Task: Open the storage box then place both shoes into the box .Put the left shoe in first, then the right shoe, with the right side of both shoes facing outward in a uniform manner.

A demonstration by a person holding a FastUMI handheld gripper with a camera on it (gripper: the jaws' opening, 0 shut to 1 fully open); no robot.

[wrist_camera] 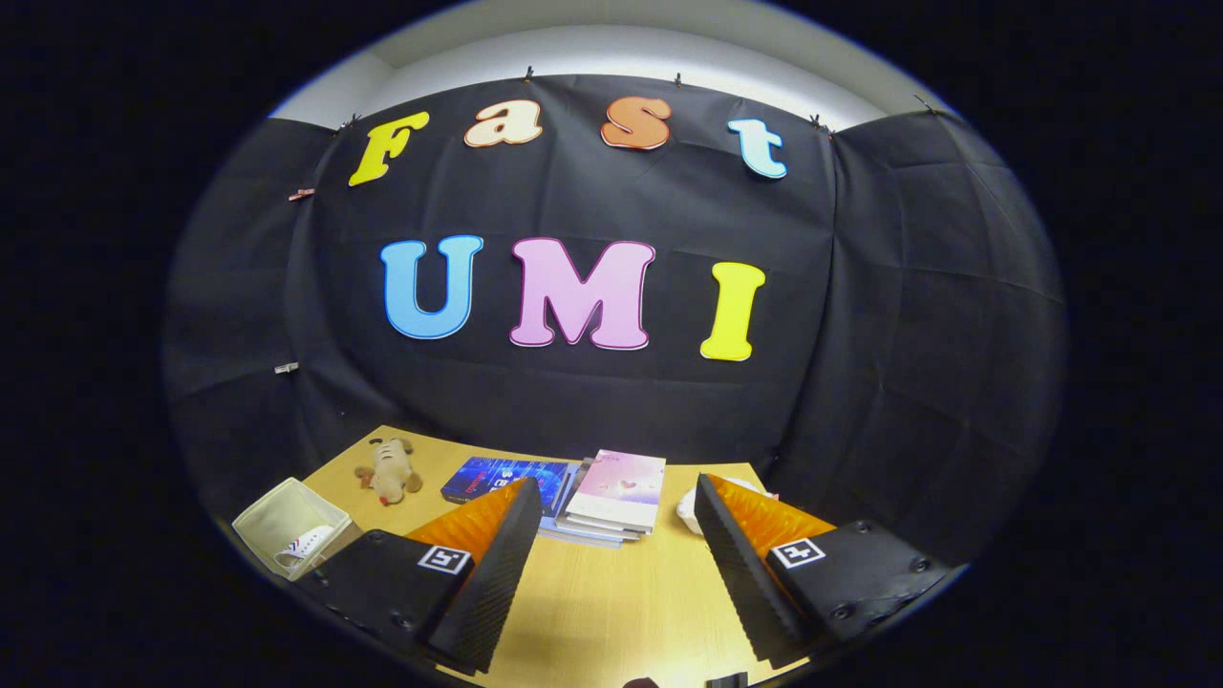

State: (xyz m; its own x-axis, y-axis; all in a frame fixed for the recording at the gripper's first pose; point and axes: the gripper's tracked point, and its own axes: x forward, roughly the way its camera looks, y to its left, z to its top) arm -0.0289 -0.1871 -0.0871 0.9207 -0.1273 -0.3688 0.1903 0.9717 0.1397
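Gripper view: tool (611, 497) spread wide, gripping nothing; storage box (277, 516) holding a shoe (304, 547) beside its left finger.

A pale translucent box (287, 524) holds a white shoe (304, 548) with red and blue stripes, on a light wood-grain table (611, 602) with a tan plush (389, 470), a blue book (502, 478) and a pink book (619, 487).
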